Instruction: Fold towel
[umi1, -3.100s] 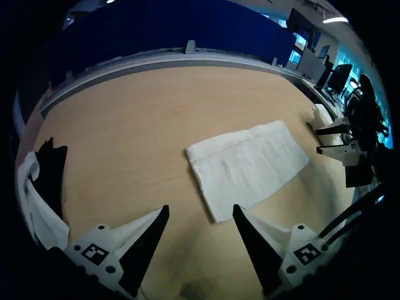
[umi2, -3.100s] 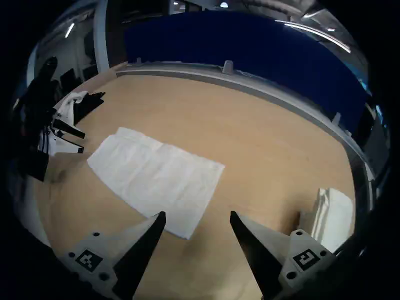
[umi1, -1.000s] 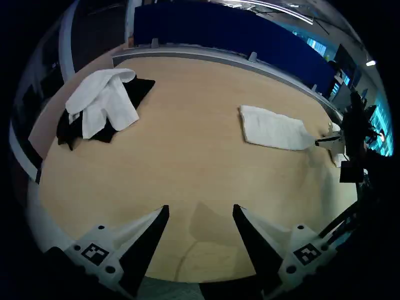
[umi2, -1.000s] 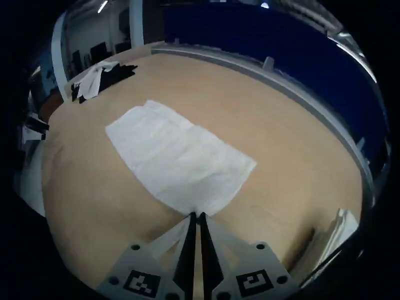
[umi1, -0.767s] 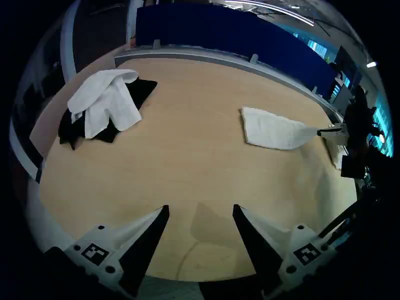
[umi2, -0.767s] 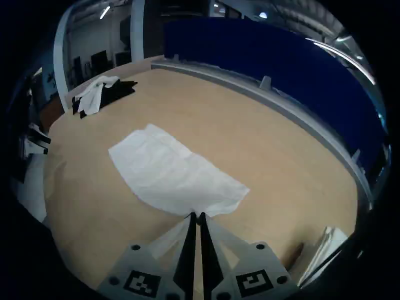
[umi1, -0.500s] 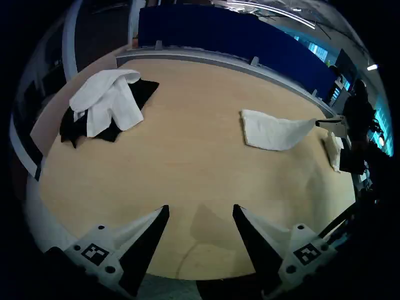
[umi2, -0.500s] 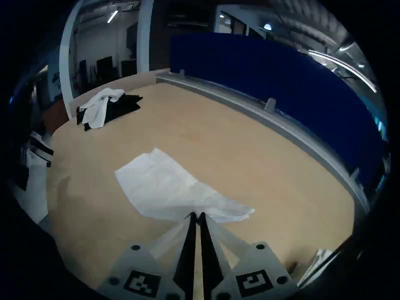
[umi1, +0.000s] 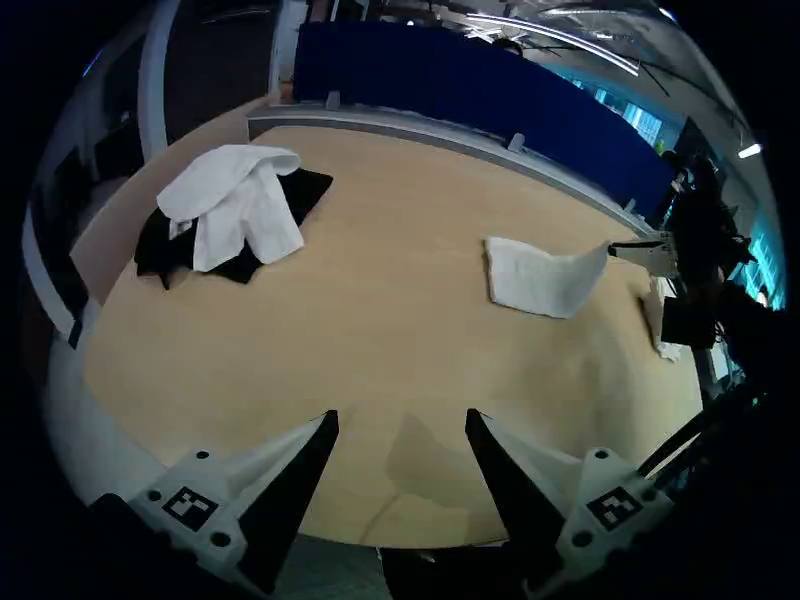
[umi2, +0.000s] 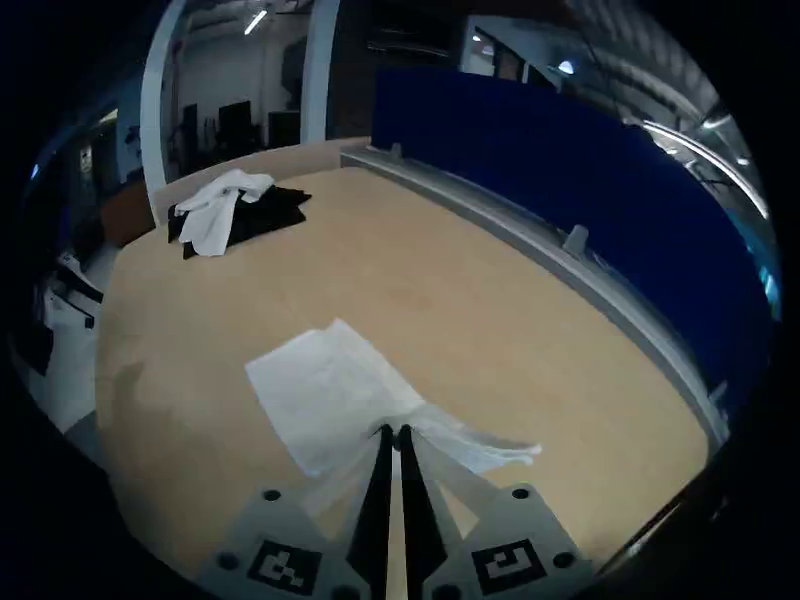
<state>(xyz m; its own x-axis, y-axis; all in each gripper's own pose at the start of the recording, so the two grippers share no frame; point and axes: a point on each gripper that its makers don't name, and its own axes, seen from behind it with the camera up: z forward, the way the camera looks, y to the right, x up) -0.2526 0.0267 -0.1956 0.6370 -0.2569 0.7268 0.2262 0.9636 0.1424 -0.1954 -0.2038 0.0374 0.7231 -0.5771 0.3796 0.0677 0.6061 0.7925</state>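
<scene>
Over the near edge of the wooden table (umi1: 380, 300), my left gripper (umi1: 400, 413) hovers level with its fingers spread wide and nothing between them, well apart from the towel (umi1: 535, 278). Across the table, my right gripper (umi1: 640, 252) is held low and points in toward the towel's right end. In the right gripper view its fingers are pressed together, pinching the towel's near edge. That end hangs up off the table while the far half lies flat on the wood.

I count two grippers and one white towel in play. There is one heap at the far left corner, a white cloth over a black one (umi1: 235, 200). One more folded white cloth (umi1: 660, 320) lies by the right edge.
</scene>
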